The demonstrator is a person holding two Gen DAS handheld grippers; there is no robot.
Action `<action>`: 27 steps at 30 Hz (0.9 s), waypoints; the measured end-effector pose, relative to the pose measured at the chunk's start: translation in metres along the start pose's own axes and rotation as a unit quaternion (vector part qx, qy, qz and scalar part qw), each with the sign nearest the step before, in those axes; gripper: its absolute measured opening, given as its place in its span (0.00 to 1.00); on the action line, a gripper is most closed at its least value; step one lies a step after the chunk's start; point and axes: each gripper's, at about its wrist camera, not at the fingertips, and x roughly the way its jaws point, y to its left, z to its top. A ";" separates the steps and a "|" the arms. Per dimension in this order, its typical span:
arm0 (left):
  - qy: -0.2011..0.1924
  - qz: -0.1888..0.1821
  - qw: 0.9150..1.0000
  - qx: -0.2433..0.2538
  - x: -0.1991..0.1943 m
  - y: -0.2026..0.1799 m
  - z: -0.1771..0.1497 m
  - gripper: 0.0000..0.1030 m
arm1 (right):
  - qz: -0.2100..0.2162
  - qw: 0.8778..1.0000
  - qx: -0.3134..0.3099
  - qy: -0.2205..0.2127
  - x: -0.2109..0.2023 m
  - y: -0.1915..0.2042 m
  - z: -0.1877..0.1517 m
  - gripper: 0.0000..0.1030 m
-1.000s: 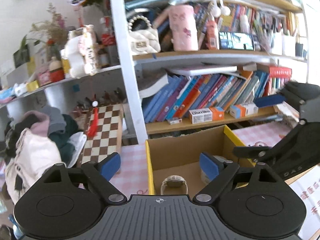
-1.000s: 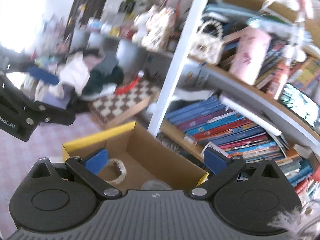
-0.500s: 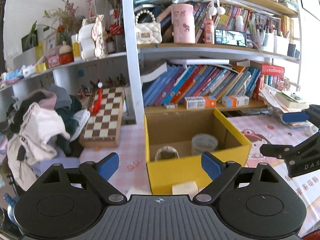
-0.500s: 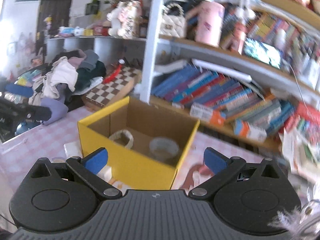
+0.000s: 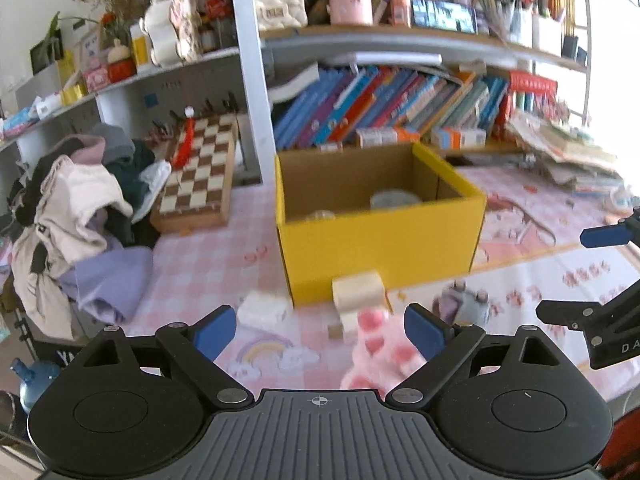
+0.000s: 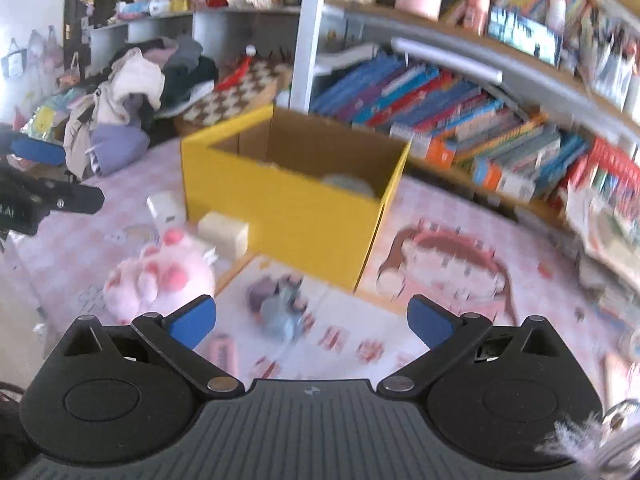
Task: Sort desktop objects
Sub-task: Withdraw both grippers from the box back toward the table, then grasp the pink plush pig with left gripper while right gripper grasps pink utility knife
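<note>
Two grippers: left gripper and right gripper, jaws spread, holding nothing.
Yellow box: on the table.
Pink plush toy: before the box.
Cream block: touching the box front.

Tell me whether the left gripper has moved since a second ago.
Yes. The left gripper has pulled back and away from the yellow box: earlier it was at the box's opening, now the whole front wall shows.
</note>
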 end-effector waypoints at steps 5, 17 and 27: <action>0.028 -0.010 1.000 0.008 0.008 -0.006 -0.013 0.91 | 0.015 0.999 0.005 0.031 0.009 0.009 -0.008 1.00; 0.076 -0.040 0.996 0.033 0.024 -0.023 -0.033 0.91 | 0.045 0.996 -0.005 0.077 0.025 0.023 -0.017 1.00; 0.092 -0.050 0.994 0.031 0.036 -0.025 -0.036 0.91 | 0.054 0.993 -0.011 0.102 0.042 0.023 -0.017 0.88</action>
